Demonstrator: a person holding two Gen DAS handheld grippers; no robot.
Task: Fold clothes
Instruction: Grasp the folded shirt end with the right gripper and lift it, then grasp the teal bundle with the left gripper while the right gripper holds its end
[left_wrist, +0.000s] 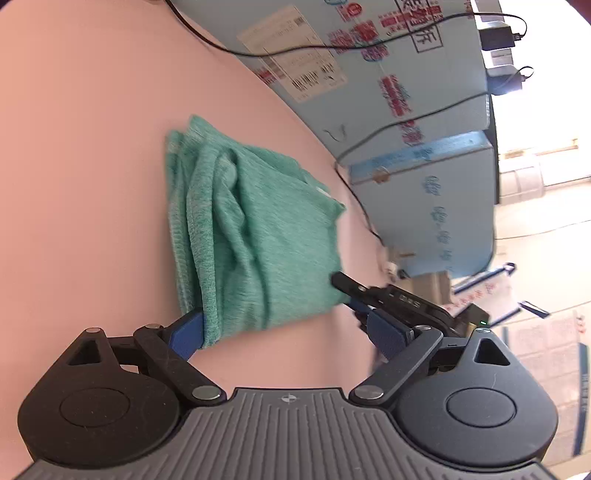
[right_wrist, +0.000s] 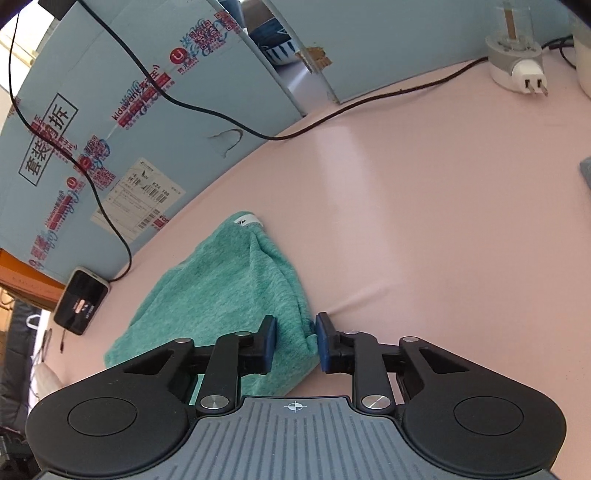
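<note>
Only the right wrist view shows a phone (right_wrist: 82, 300) lying far left of the right hand-held gripper (right_wrist: 295, 341), a white plug adapter (right_wrist: 526, 75) far ahead to its right, and the white label (right_wrist: 248, 220) at the garment's far tip. Only the left wrist view shows the right hand-held gripper from outside, nosing against the garment's edge. The folded green garment (left_wrist: 255, 236) lies on the pink tabletop (left_wrist: 81, 177) ahead of the left hand-held gripper (left_wrist: 291, 334), whose jaws stand wide apart, empty. The right one tilts steeply down, jaws narrowed around the garment's near corner; whether they pinch it I cannot tell.
</note>
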